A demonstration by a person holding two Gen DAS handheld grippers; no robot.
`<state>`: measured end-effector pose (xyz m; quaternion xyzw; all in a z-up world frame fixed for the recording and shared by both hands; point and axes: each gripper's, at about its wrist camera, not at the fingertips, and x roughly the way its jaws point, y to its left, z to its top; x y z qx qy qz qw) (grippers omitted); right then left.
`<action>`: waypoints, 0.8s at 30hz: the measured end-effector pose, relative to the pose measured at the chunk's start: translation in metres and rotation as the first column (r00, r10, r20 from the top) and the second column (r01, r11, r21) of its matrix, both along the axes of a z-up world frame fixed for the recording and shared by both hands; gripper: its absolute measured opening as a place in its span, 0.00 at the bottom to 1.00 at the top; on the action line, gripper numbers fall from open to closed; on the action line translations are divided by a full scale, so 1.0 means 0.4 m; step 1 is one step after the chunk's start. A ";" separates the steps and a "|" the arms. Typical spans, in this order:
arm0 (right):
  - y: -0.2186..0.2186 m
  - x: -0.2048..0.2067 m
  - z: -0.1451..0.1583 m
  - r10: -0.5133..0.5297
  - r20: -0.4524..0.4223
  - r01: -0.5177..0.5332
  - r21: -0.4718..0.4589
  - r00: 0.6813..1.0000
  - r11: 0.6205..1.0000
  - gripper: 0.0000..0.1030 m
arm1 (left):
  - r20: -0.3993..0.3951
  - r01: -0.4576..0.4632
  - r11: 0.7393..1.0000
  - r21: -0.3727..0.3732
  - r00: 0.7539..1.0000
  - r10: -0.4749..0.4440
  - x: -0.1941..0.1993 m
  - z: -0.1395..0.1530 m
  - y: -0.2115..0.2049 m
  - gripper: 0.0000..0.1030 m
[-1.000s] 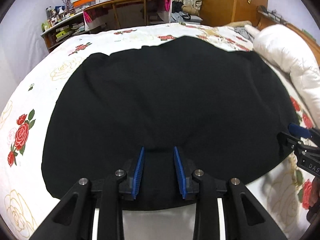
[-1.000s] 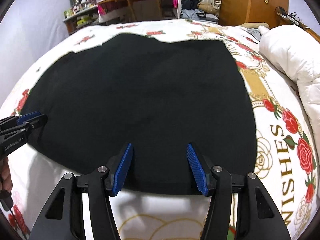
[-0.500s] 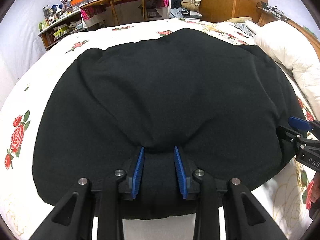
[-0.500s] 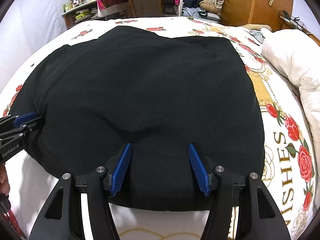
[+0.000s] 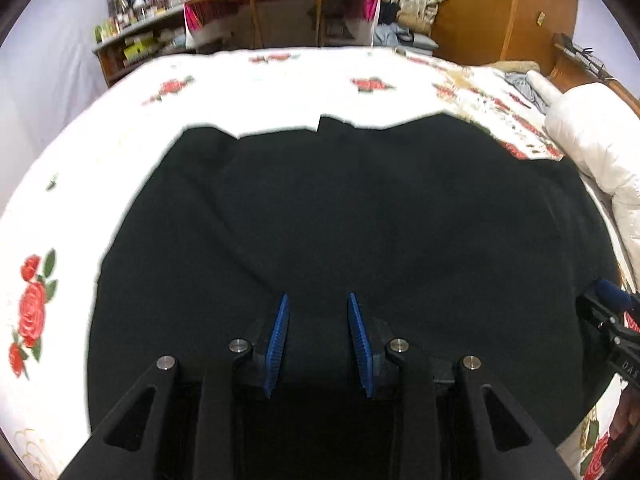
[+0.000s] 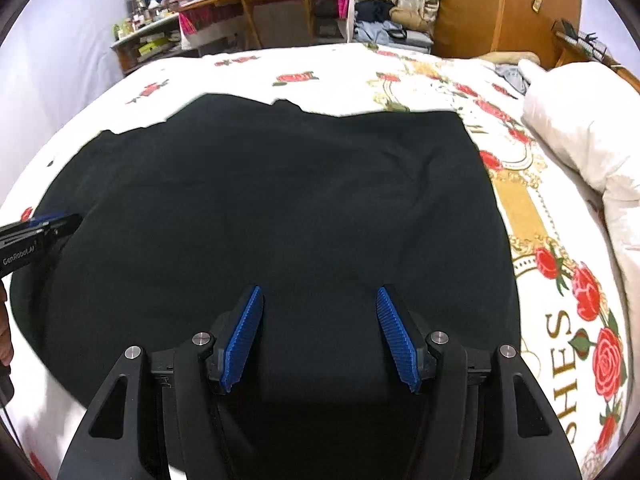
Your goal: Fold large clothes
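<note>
My black garment [image 5: 360,220] lies spread wide over the rose-printed bedspread [image 5: 280,92], plain dark fabric with no print I can make out. Its far edge runs ragged and uneven across the bedspread, with a small notch near the middle. Soft creases cross its surface. Its near edge is lifted off the bedspread toward me.

Garment [image 5: 360,220] on bed [image 5: 280,92]

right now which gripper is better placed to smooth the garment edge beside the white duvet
Right. The right gripper sits nearer the large black cloth garment's edge facing the puffy white duvet; the left gripper is further away.
</note>
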<state>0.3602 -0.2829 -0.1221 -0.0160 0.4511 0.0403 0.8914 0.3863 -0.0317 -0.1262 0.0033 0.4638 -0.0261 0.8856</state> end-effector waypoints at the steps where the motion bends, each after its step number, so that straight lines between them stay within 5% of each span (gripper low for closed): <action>1: 0.001 0.007 -0.002 0.004 0.000 -0.004 -0.010 1.000 1.000 0.58 | 0.007 0.011 1.000 0.016 1.000 -0.011 0.003 -0.007 -0.003 0.32; 4: 0.001 0.027 0.008 0.013 -0.005 -0.013 -0.034 1.000 0.999 0.58 | 0.011 0.031 0.998 0.046 0.999 -0.032 0.007 0.004 -0.011 0.32; 9: -0.036 0.069 0.068 -0.009 0.041 0.009 -0.004 0.999 1.000 0.58 | 0.055 0.059 0.998 -0.006 0.997 -0.058 0.034 0.071 -0.029 0.32; 15: -0.075 0.154 0.056 -0.043 0.028 0.043 -0.006 0.999 0.999 0.58 | 0.091 0.148 0.988 -0.030 0.985 -0.145 0.107 0.106 -0.136 0.32; 24: -0.141 0.242 -0.016 -0.102 -0.045 0.102 0.007 0.994 0.995 0.56 | -0.049 0.172 0.985 0.001 0.984 -0.172 0.230 -0.013 -0.212 0.34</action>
